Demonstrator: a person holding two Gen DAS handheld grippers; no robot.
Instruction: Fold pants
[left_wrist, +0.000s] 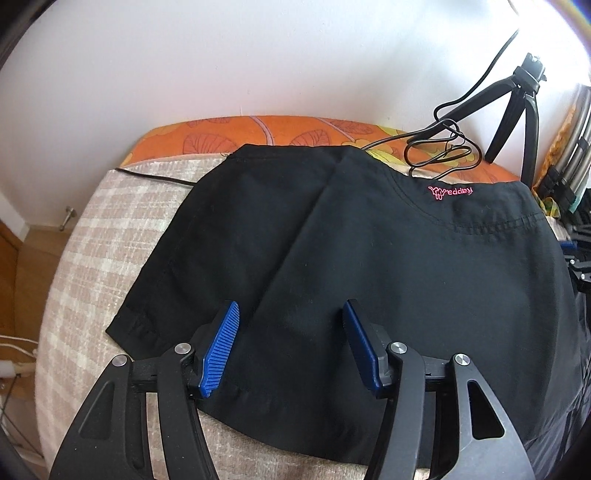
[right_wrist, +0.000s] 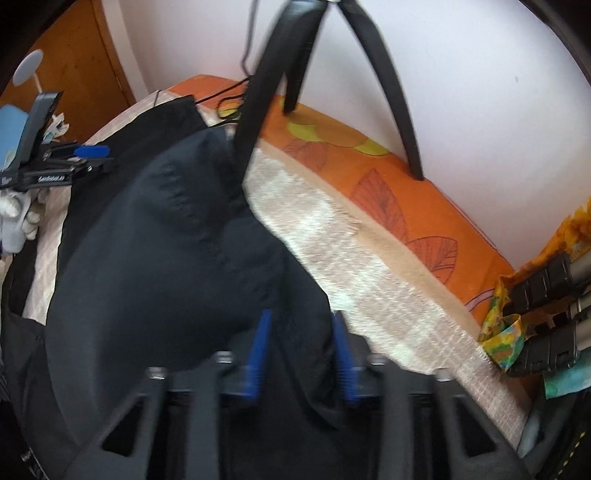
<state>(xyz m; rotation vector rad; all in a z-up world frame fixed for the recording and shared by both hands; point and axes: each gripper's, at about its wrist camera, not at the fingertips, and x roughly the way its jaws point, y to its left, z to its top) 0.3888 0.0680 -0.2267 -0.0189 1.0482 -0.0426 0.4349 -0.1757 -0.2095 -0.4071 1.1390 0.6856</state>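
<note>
Pants: the black pants (left_wrist: 332, 258) lay on the checked blanket (left_wrist: 110, 236), long axis running from my left side to my right.
Left gripper (left_wrist: 291, 347): spread wide, empty, hovering over the pants' near edge.
Right gripper (right_wrist: 301, 354): blurred; fabric bunched between its fingers, grip uncertain.
Nearer tool: my right, I judged.

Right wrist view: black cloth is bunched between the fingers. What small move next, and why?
Probably carry the right gripper and its raised fold toward the left gripper, which is open above the flat pants, then lower it. The raised part isn't yet laid down.
</note>
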